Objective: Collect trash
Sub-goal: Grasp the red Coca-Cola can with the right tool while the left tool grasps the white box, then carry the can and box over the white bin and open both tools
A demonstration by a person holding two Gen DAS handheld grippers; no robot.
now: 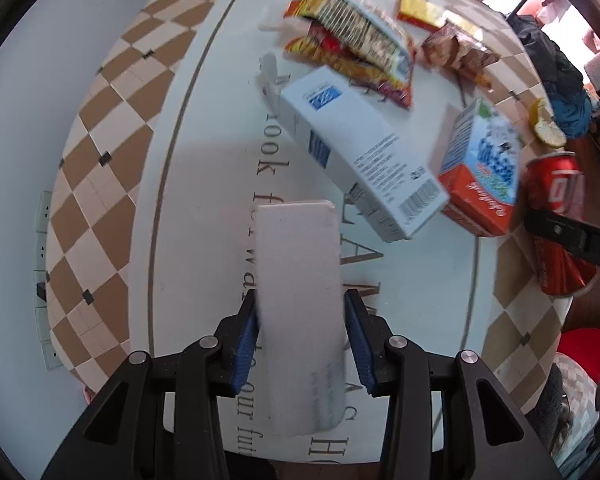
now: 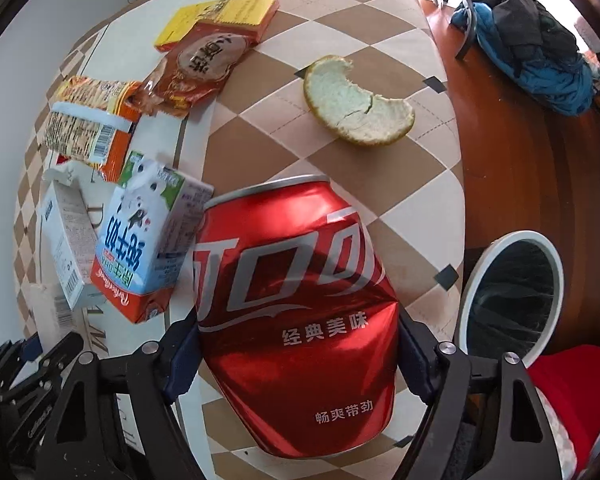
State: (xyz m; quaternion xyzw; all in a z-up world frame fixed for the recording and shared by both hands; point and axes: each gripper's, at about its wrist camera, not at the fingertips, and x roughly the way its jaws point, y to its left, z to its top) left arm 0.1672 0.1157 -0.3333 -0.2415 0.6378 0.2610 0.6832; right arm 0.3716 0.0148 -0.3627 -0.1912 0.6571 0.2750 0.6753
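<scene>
The left gripper [image 1: 300, 340] pinches a white box [image 1: 300, 312] between its blue pads, above the table [image 1: 204, 184]. At 1 o'clock beyond it lies a long carton [image 1: 360, 152], with wrappers [image 1: 352, 40] farther off. The right gripper [image 2: 298, 344] clamps a dented red can [image 2: 296, 320]. A milk carton [image 2: 152, 232] sits at its 10 o'clock, an orange peel [image 2: 356, 108] at 12, a bin [image 2: 512, 292] at 3.

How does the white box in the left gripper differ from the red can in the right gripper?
The flat white cardboard box is plain and undented; the red metal drink can is round, printed and dented. The left gripper holds the box; the right gripper holds the can. Both are clamped between blue pads.
</scene>
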